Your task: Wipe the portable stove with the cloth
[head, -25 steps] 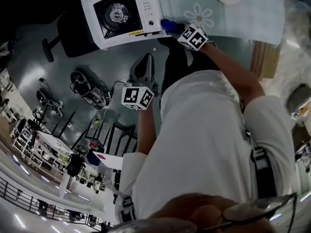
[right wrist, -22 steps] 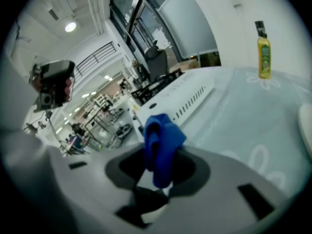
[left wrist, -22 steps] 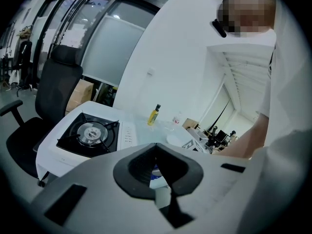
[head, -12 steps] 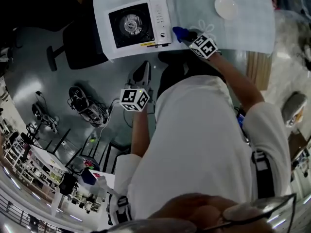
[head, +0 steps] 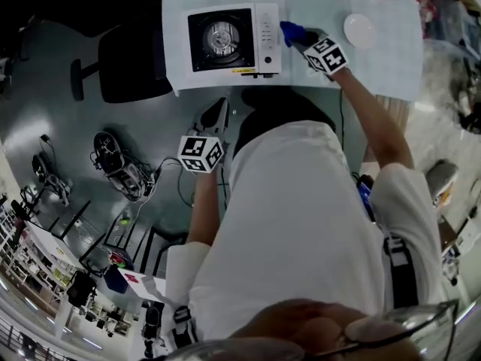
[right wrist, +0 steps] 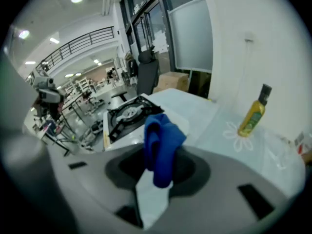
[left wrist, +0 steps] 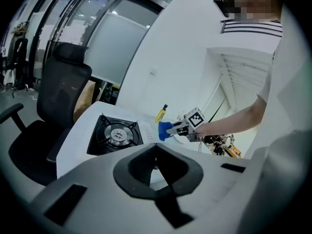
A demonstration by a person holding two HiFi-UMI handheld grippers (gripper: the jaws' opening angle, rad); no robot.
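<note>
The stove (head: 234, 40) sits near the table (head: 174, 51) front edge, its dark burner (head: 219, 36) toward 9 o'clock and its white control strip (head: 268, 32) toward 3 o'clock. The cloth (head: 290, 31), a blue wad, hangs just beside that strip at the stove's 3 o'clock; whether it touches the casing I cannot tell. The right gripper (head: 307, 42) has its fingers clamped on the cloth's middle, with a fold bunched above the jaws and a tail below in the right gripper view. At 3 o'clock of the cloth lies a plate (head: 359, 30); a bottle (right wrist: 253, 113) stands farther back on the table. The left gripper (head: 218, 113) hovers off the table at the stove's 6 o'clock, well apart from it, fingers together on nothing. A chair (head: 126, 60) stands at the stove's 9 o'clock. The wipe looks about to begin. To do it well, I would lower the loose fold flat onto the white strip, press lightly so cloth rather than jaw tips meets the metal, and stroke toward 9 o'clock in overlapping passes, going around the pan supports. The stove may slide, so the idle left gripper could brace its front edge.
</note>
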